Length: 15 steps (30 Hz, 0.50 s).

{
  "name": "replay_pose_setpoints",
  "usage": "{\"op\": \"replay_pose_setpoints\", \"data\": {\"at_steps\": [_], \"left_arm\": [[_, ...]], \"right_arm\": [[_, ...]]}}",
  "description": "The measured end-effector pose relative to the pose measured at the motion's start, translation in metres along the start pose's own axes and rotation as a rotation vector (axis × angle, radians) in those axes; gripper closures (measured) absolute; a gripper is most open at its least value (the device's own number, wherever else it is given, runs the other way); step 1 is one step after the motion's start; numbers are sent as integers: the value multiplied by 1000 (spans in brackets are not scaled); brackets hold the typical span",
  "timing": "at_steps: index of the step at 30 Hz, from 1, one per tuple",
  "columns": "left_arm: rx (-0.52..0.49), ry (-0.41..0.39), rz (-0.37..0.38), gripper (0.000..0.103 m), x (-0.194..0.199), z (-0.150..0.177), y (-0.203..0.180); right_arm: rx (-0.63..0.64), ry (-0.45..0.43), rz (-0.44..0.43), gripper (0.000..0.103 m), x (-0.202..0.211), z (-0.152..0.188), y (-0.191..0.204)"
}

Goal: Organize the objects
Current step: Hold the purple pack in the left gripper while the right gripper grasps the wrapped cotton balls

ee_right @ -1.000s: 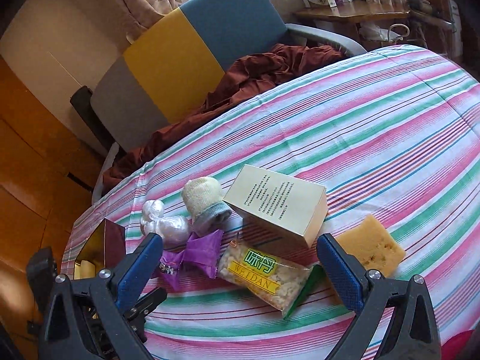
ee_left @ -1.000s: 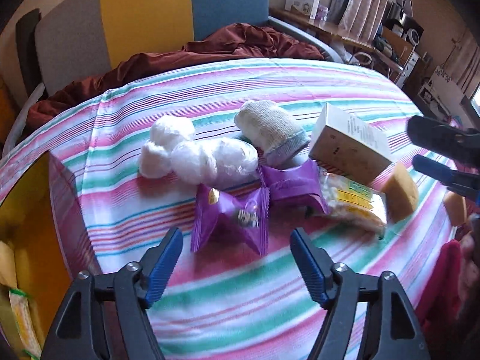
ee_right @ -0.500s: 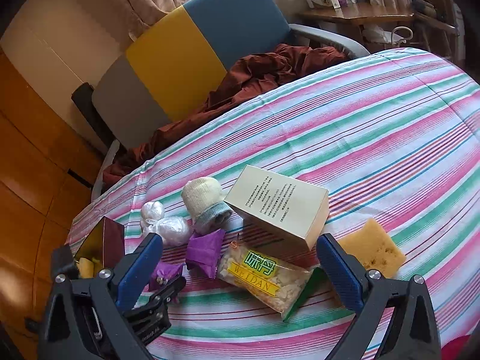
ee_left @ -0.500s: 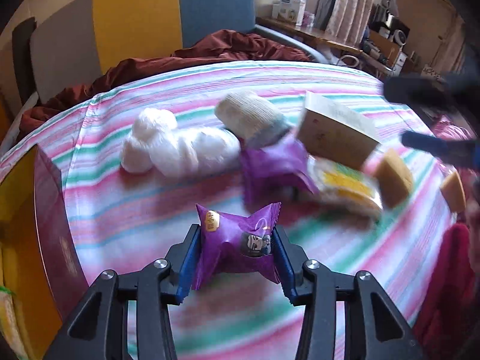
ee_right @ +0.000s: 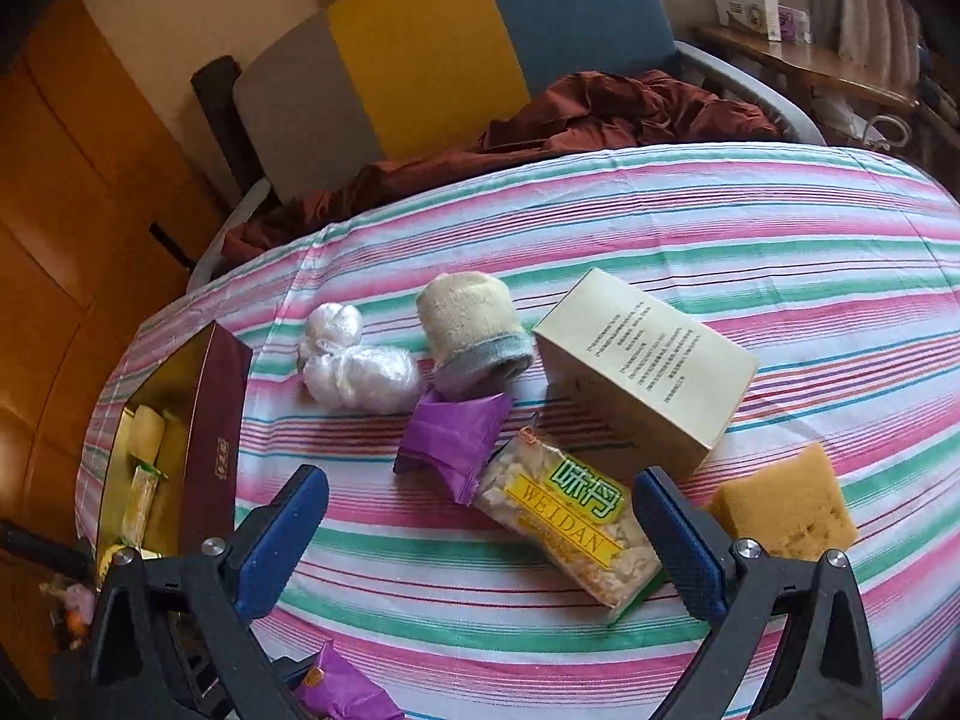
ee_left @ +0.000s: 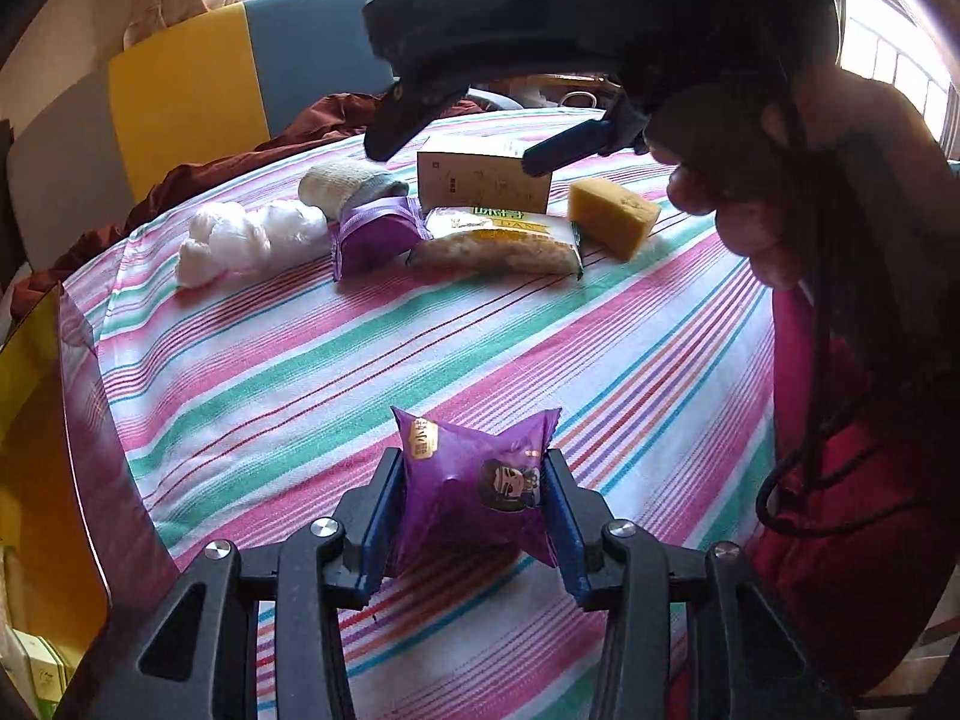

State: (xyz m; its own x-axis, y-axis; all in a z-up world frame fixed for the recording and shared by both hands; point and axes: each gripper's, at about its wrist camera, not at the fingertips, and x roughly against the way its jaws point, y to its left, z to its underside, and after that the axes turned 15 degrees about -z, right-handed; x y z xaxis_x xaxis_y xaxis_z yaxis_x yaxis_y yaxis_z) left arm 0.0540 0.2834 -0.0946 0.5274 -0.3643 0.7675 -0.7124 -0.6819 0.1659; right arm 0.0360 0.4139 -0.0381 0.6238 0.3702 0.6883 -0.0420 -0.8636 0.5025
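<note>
Purple snack packet (ee_left: 477, 483) pinched between left tongs (ee_left: 474, 516), just closed; right tongs (ee_right: 480, 531) spread, empty.

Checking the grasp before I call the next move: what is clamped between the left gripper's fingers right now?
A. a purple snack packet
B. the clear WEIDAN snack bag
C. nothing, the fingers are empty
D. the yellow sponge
A. In the left wrist view the left gripper has both blue pads pressed against the sides of the purple snack packet, while the yellow sponge and the WEIDAN snack bag lie farther off on the striped tablecloth.
</note>
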Motion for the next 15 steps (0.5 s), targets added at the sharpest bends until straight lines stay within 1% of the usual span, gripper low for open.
{"op": "replay_pose_setpoints", "data": {"at_steps": [2,4,5,10,15], "left_arm": [[-8,-1,10,58,3,4,3],[-13,-6,23,58,6,9,5],[-15,-11,27,58,8,11,6],[-7,-19,47,58,10,14,9],[19,-18,80,58,9,14,15]], "right_arm": [[34,32,-6,8,-8,2,8],[66,67,-24,15,-16,2,16],[91,86,-27,16,-20,2,21],[217,168,-14,17,-52,-13,50],[322,228,42,18,-91,-36,72]]}}
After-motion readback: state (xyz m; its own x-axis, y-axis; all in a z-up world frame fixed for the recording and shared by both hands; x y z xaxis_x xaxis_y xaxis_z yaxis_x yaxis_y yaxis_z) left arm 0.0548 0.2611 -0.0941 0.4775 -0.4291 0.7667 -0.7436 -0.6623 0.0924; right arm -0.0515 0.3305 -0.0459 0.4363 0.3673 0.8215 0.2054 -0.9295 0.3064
